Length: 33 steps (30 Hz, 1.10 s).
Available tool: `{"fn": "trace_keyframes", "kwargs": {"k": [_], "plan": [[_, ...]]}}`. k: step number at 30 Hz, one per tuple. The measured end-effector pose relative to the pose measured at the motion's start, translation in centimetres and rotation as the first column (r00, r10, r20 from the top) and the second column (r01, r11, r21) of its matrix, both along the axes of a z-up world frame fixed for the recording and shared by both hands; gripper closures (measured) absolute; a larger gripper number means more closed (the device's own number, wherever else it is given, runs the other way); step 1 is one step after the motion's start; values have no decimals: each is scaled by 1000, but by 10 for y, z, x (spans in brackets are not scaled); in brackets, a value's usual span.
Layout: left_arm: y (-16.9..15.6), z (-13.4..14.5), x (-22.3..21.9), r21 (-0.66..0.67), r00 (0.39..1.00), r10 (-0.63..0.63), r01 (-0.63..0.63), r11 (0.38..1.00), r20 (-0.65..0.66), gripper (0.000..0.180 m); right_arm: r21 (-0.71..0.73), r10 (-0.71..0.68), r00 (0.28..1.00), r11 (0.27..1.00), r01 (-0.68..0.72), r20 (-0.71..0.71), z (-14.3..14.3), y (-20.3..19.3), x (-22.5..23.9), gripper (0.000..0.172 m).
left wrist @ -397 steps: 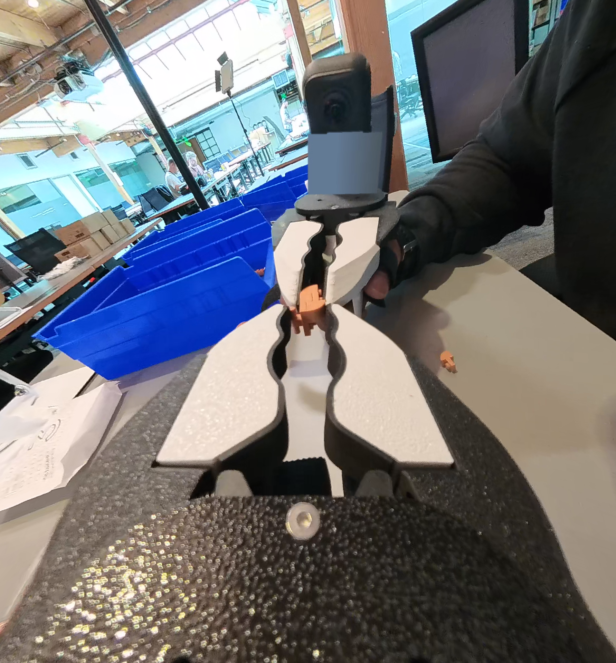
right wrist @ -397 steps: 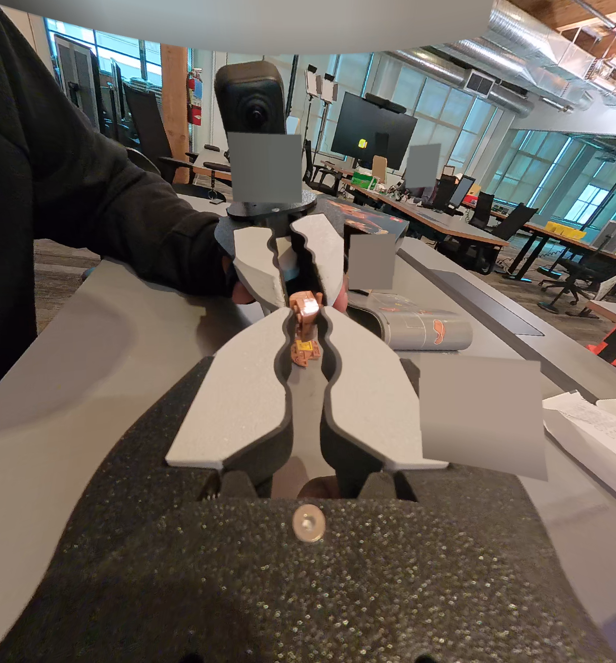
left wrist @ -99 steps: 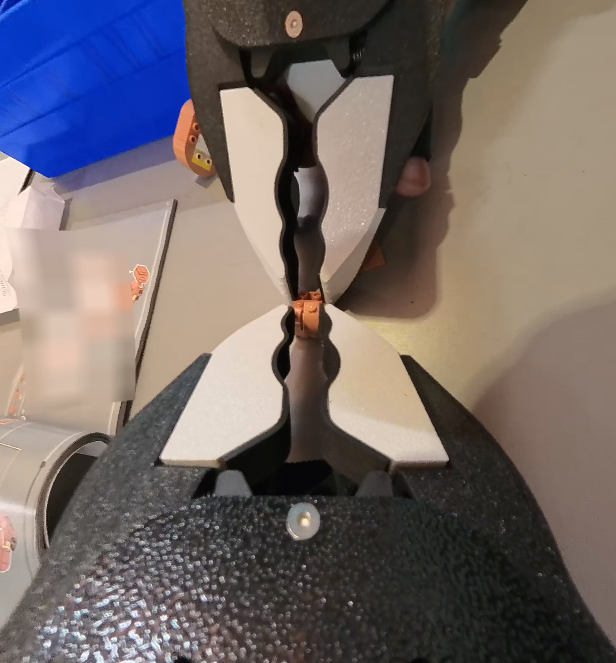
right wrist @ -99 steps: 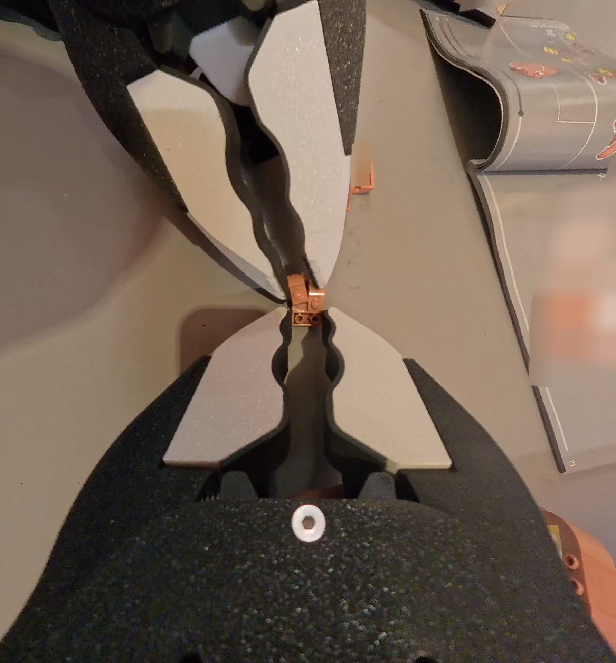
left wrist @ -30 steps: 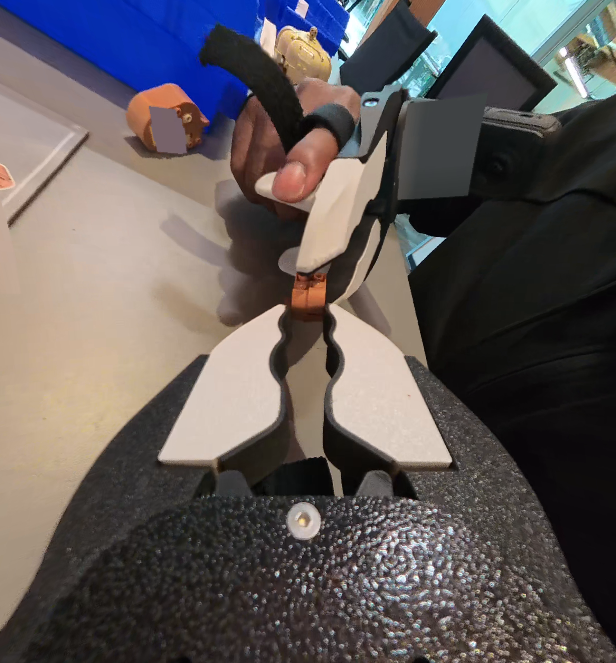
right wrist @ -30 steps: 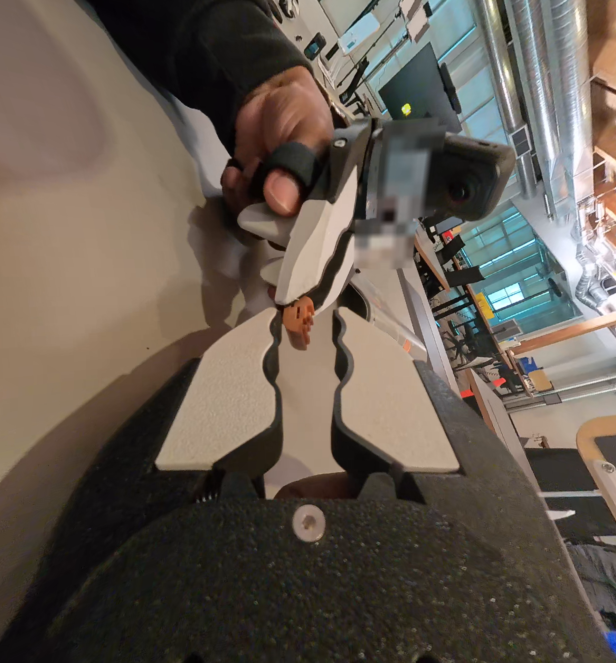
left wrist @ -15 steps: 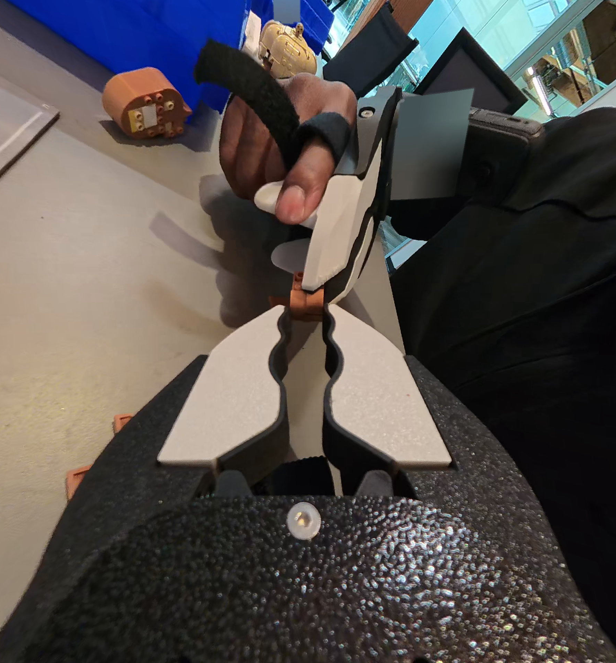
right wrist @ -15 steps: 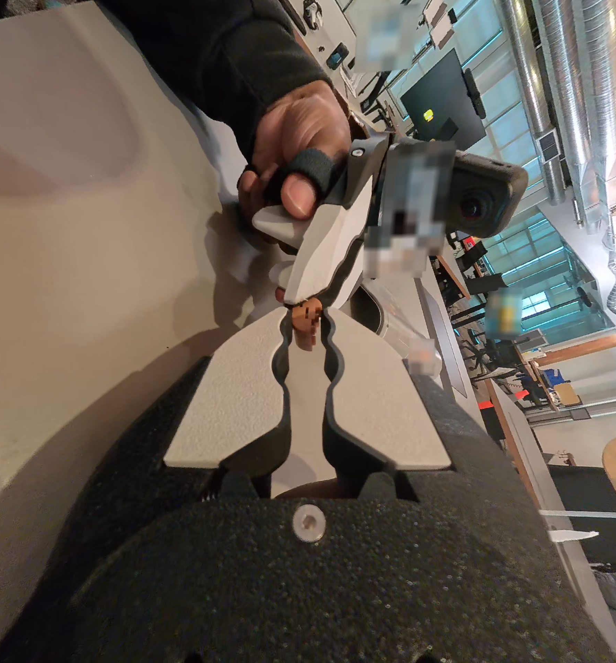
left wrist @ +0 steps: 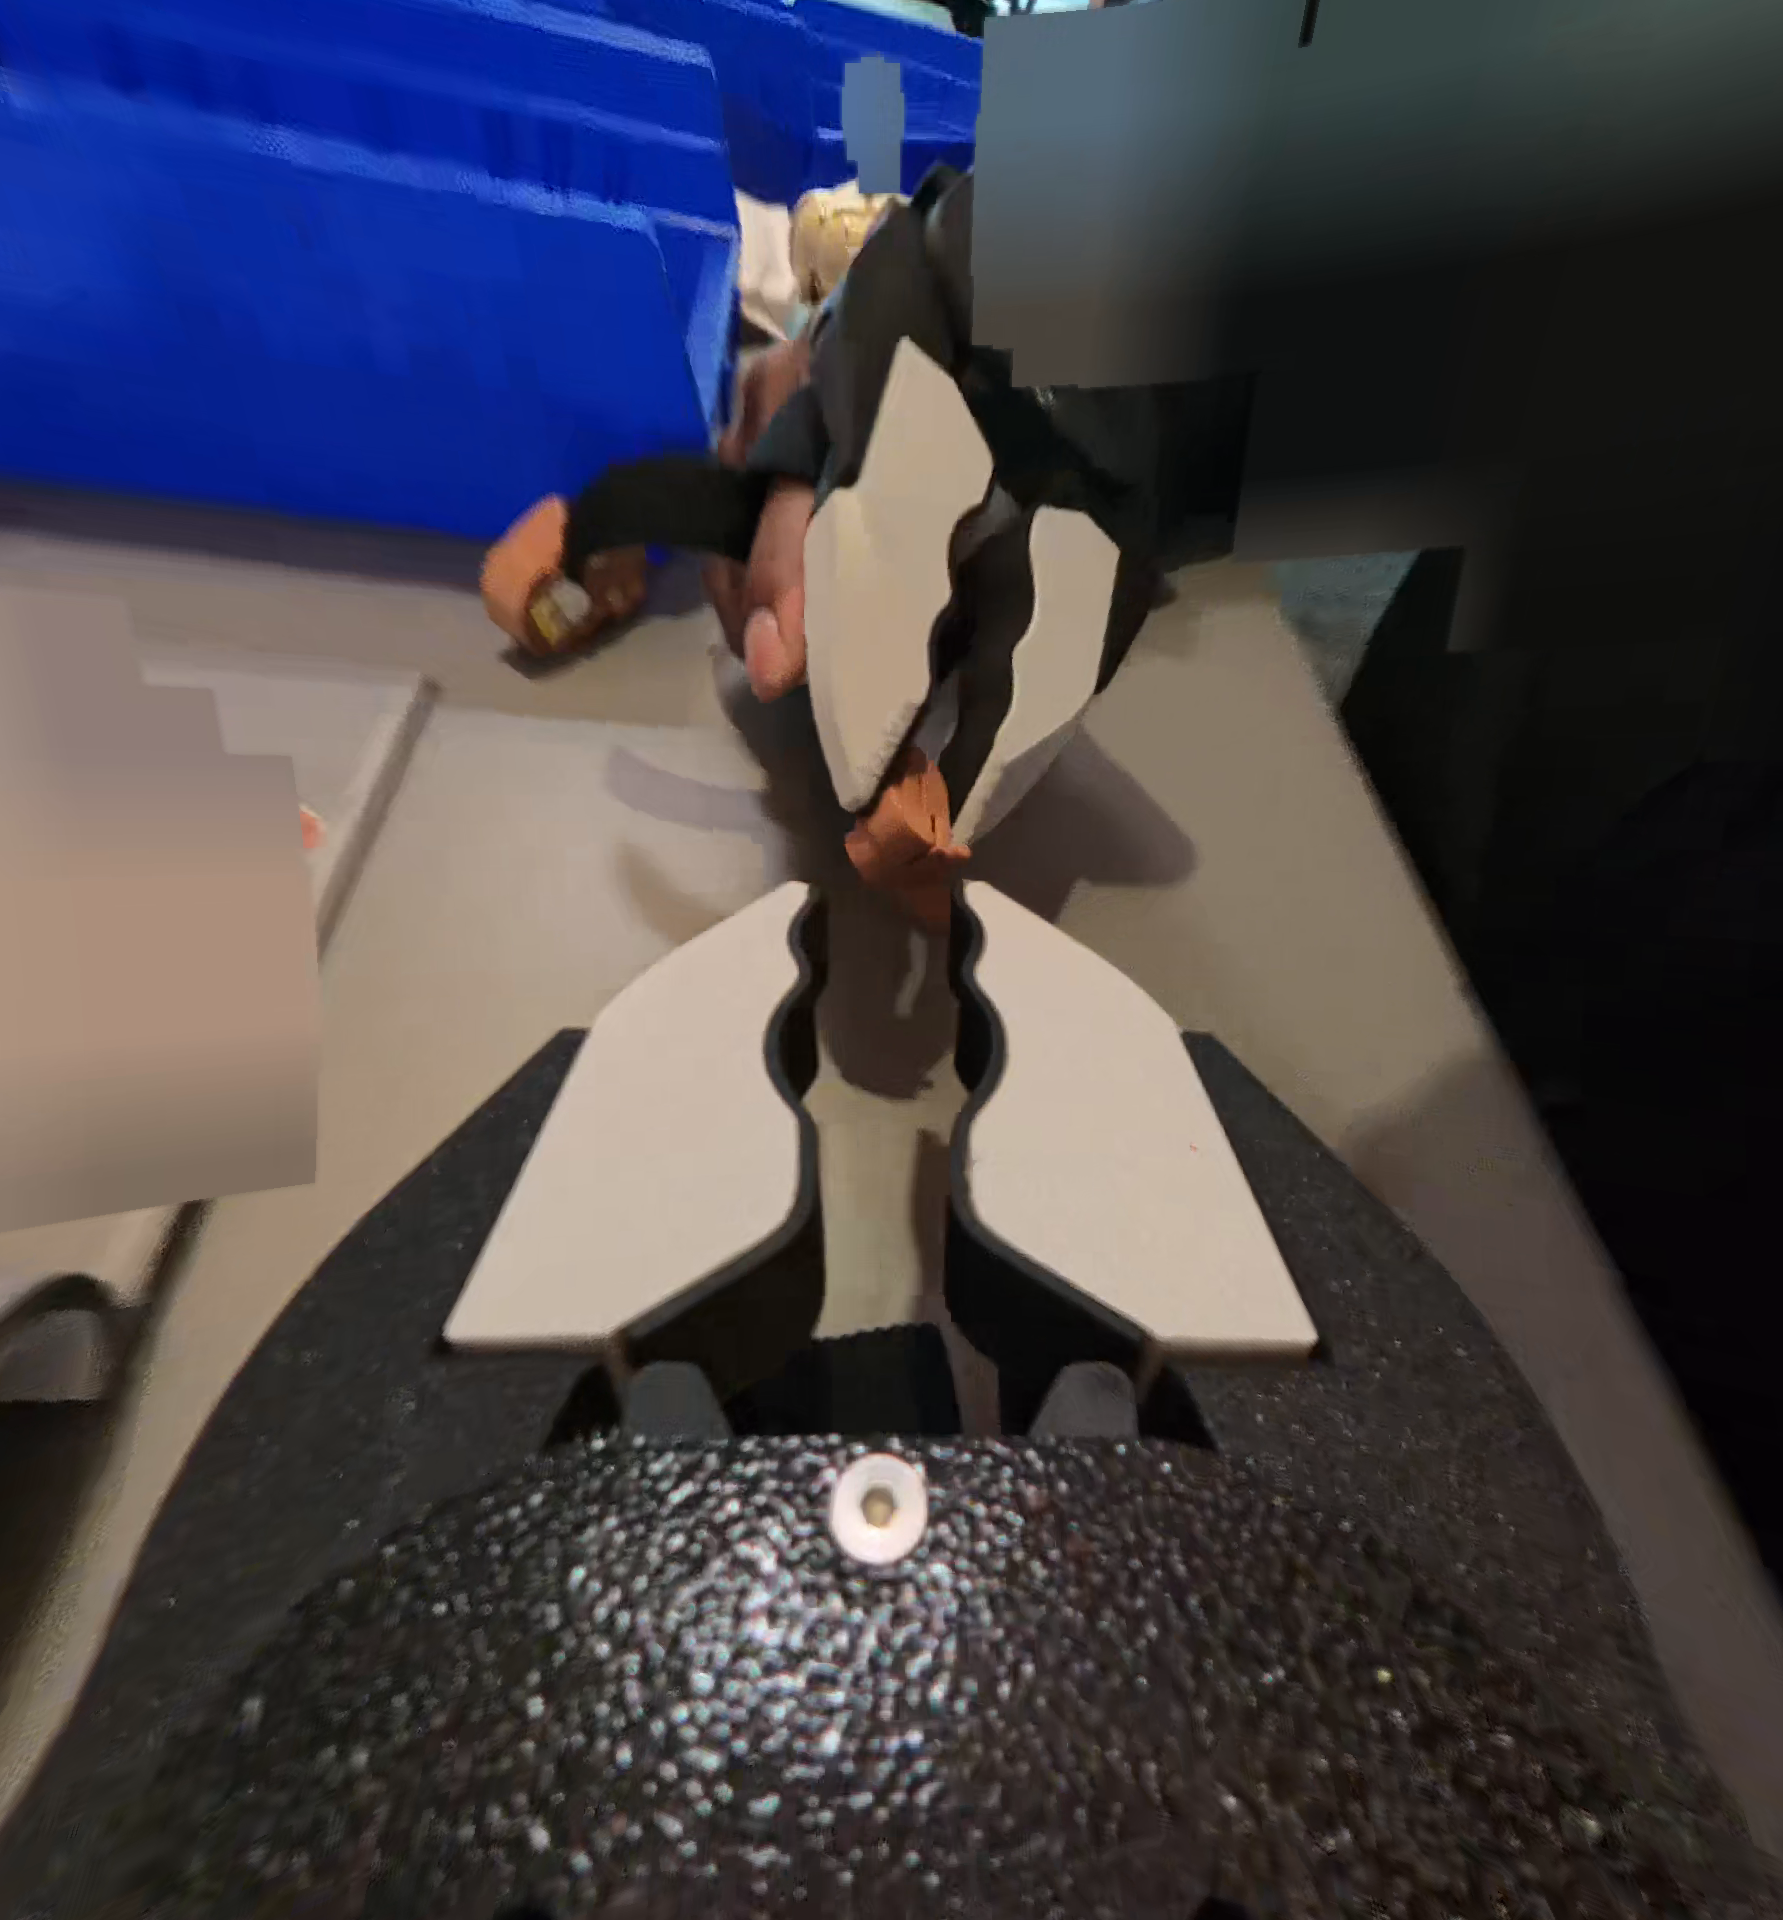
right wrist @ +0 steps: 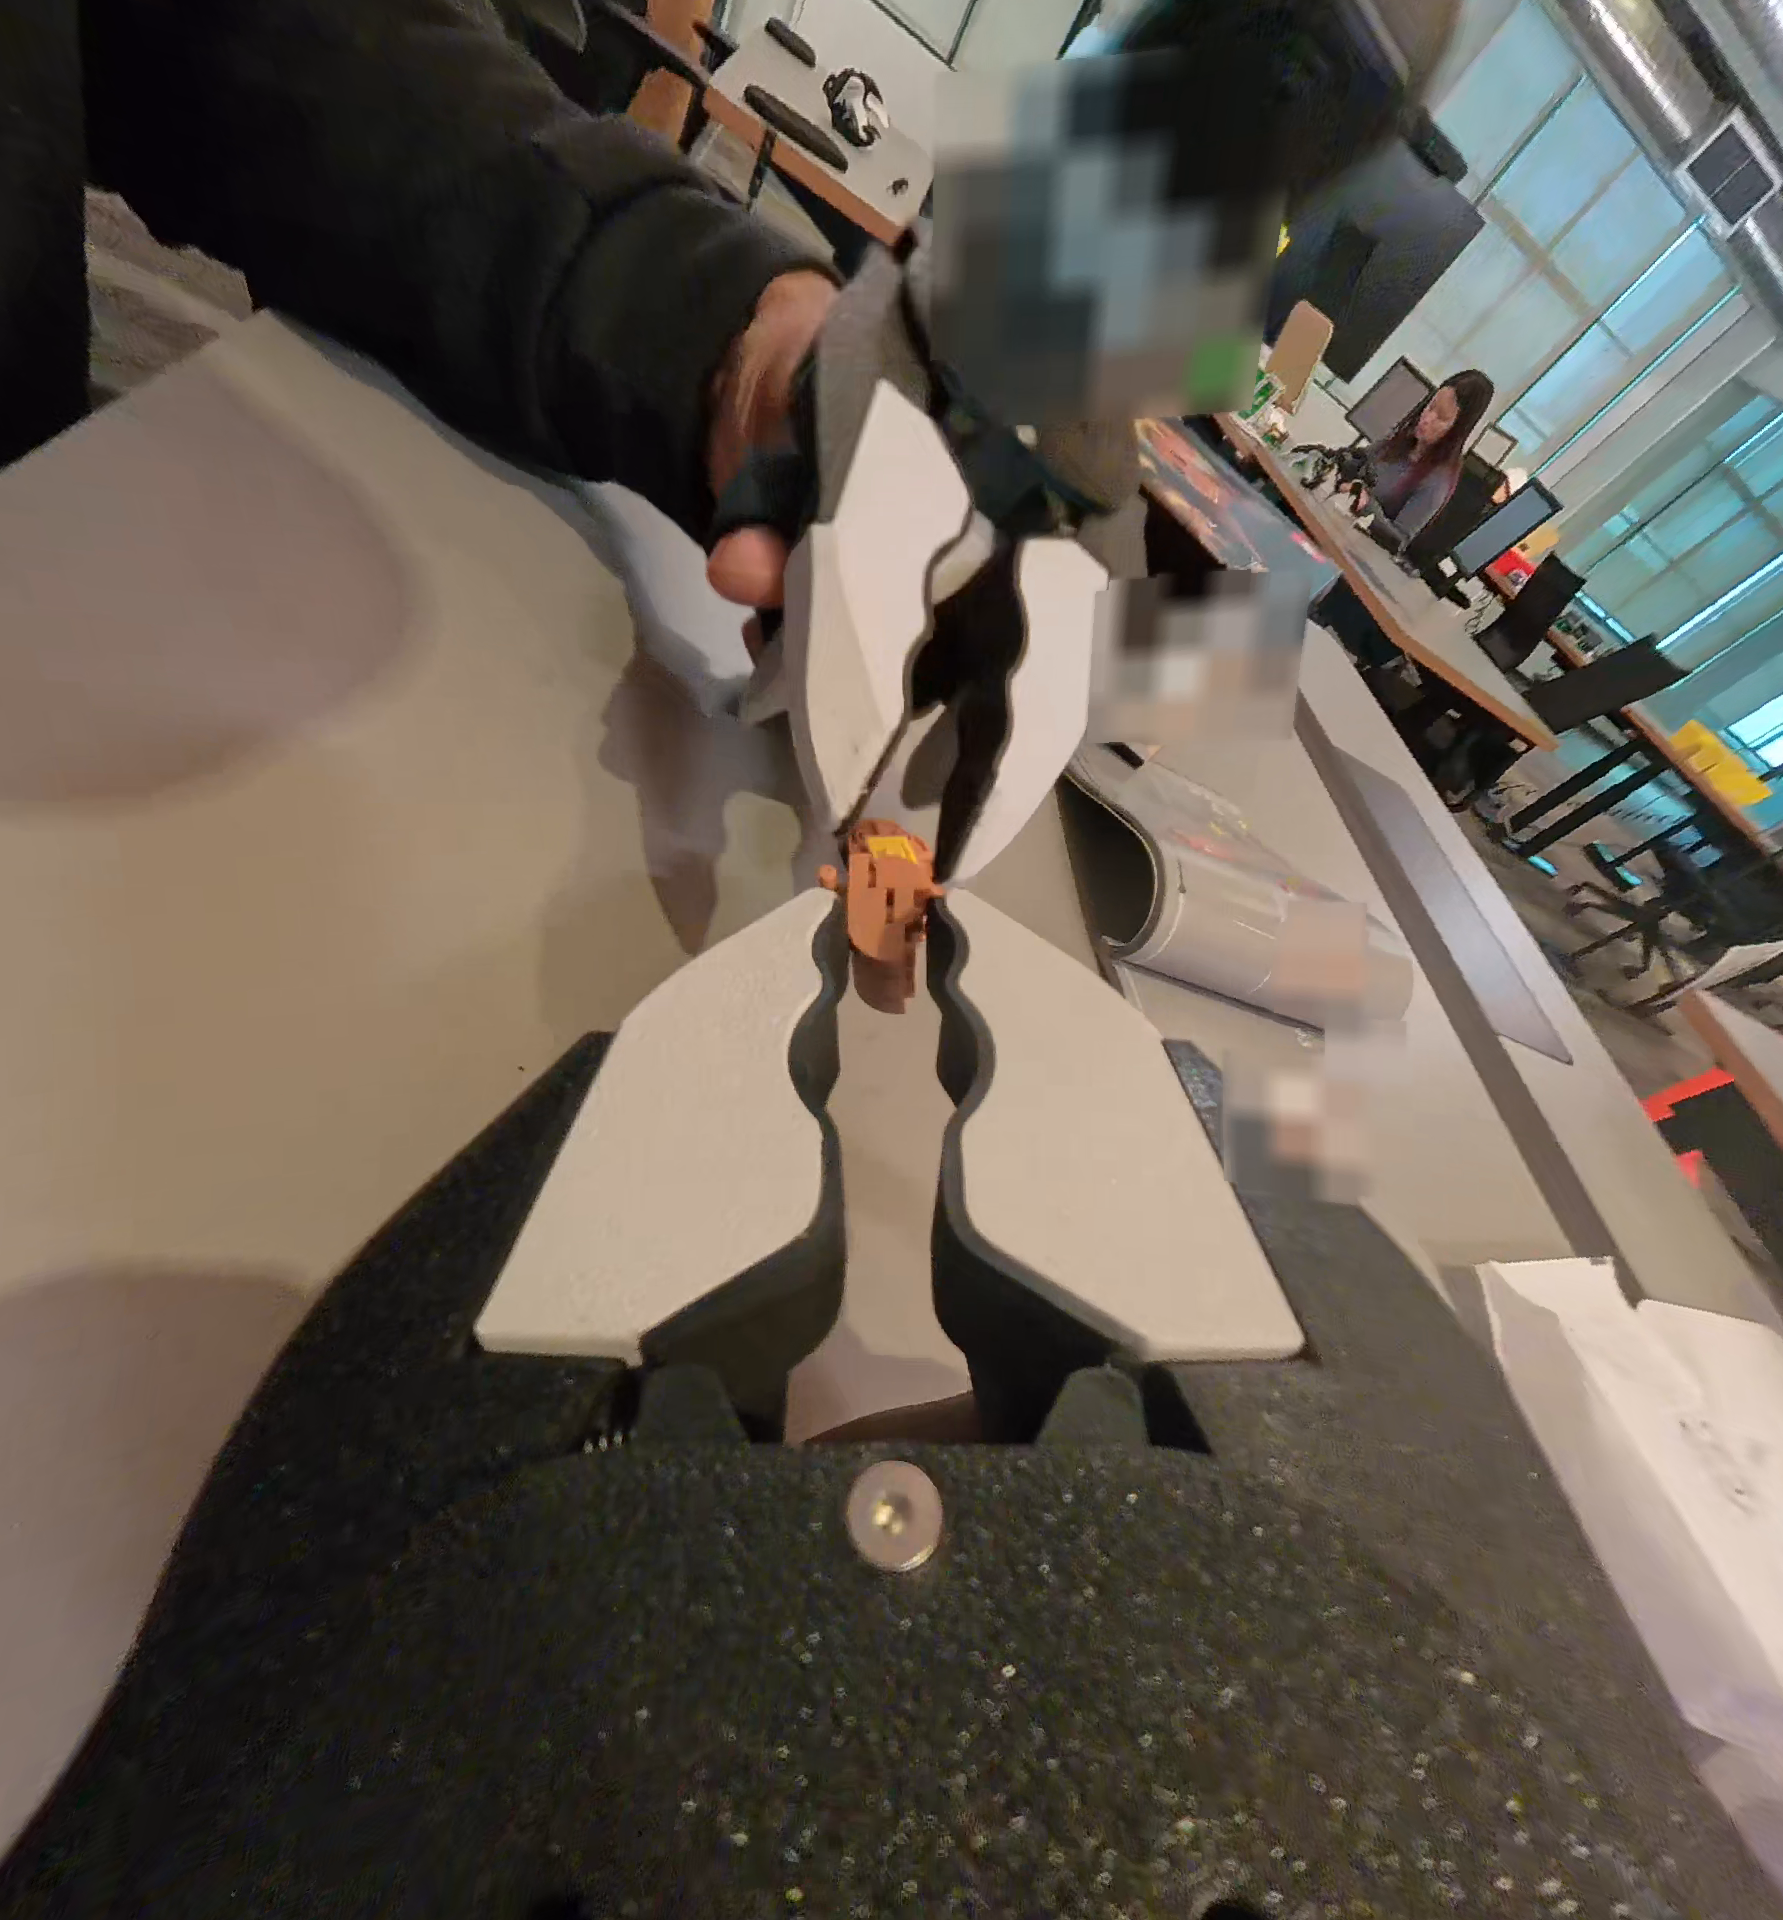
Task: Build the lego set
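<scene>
**Brown brick piece between two grippers**

The right gripper point(right wrist: 882, 914) is clamped on a small brown brick piece point(right wrist: 879, 935), both pads pressing its sides, above the middle of the worktop point(left wrist: 513, 831). The left gripper point(left wrist: 887, 904) meets it tip to tip; its fingers stand apart around the piece's other end, with a gap at one pad. A second brown block point(left wrist: 554, 603) lies at the far edge, beside the blue bins point(left wrist: 295, 312).
</scene>
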<state>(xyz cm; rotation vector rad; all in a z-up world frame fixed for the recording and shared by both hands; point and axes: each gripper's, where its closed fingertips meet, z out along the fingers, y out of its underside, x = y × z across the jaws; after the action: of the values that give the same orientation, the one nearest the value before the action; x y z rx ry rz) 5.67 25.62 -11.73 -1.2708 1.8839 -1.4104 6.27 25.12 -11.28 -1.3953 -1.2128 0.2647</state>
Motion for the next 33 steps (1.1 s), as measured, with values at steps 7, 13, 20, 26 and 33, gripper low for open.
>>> {"fn": "trace_keyframes", "kwargs": {"k": [7,13,20,26,33], "plan": [[-9,6,3,302,977,-63,-2,953,205,160,-59,10,998,998,-13,-55,2,-1,0,158],[-9,7,6,372,964,-62,-40,928,259,170,-106,13,995,994,-24,-99,5,-1,0,158],[-11,7,6,421,955,-78,-51,906,285,167,-149,33,995,988,-47,-98,1,-4,-3,159],[-14,4,5,445,955,-98,-39,895,280,169,-166,42,996,985,-55,-77,-2,-6,-4,160],[-13,1,5,427,957,-82,-46,903,277,170,-134,15,999,991,-22,-50,-4,-4,-3,159]]}}
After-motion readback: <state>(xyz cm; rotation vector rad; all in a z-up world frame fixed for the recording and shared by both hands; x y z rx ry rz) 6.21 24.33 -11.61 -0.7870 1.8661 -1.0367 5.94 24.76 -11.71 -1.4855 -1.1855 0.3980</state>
